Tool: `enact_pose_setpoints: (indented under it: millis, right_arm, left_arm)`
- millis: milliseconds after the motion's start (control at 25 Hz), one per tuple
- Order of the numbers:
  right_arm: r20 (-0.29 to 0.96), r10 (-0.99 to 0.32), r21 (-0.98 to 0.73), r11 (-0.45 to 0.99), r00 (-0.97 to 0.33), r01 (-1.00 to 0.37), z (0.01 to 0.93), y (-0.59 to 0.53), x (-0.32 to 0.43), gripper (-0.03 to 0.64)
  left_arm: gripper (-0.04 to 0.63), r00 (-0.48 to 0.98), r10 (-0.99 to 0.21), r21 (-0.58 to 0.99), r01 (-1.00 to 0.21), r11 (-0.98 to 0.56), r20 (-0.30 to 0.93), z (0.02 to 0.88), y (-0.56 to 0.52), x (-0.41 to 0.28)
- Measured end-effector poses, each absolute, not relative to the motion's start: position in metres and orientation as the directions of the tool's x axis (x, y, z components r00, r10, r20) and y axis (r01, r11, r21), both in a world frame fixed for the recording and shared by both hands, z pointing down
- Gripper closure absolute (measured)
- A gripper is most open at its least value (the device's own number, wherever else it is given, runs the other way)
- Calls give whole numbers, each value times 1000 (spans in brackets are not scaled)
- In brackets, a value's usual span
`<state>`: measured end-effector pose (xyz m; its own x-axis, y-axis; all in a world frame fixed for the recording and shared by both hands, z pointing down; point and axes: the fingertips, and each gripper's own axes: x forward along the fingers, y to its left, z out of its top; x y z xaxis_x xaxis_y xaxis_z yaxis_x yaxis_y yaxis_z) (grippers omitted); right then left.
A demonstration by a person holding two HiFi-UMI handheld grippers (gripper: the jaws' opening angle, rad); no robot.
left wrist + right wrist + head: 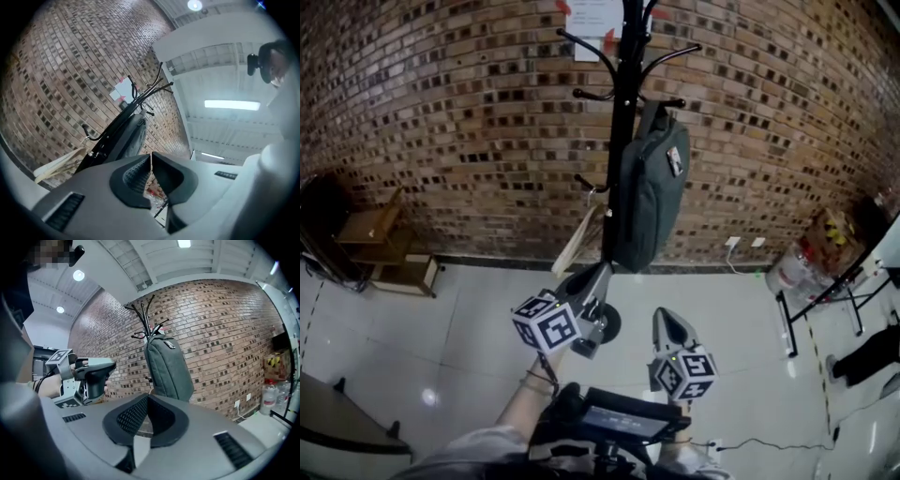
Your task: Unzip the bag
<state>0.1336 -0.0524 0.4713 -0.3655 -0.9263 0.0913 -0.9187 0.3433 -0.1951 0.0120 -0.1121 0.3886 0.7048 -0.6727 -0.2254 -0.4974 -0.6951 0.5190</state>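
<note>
A dark green bag hangs by its strap from a black coat rack in front of a brick wall; its zip looks closed. My left gripper is held just below and left of the bag's bottom, shut with nothing between its jaws. My right gripper is lower and to the right, also shut and empty. In the left gripper view the bag shows beyond the closed left gripper. The right gripper view has the bag straight ahead of the right gripper, with the left gripper at the left.
Pale wooden sticks lean against the rack's pole. A low wooden shelf stands at the left wall. Water bottles and a folding table's legs are at the right. A cable lies on the tiled floor.
</note>
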Motion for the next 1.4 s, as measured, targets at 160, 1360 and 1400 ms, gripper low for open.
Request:
enact_pose_setpoints:
  millis: [160, 1360, 1400]
  right_arm:
    - [80, -939, -203, 313, -335, -928, 458, -87, 131, 627]
    - [135, -981, -196, 108, -136, -975, 457, -195, 167, 627]
    - [136, -979, -196, 122, -150, -973, 457, -199, 168, 627]
  left_arm:
    - [561, 746, -616, 510, -438, -740, -253, 361, -153, 23]
    - [500, 837, -480, 592, -253, -765, -263, 299, -281, 56]
    - [500, 833, -484, 604, -247, -758, -266, 299, -281, 57]
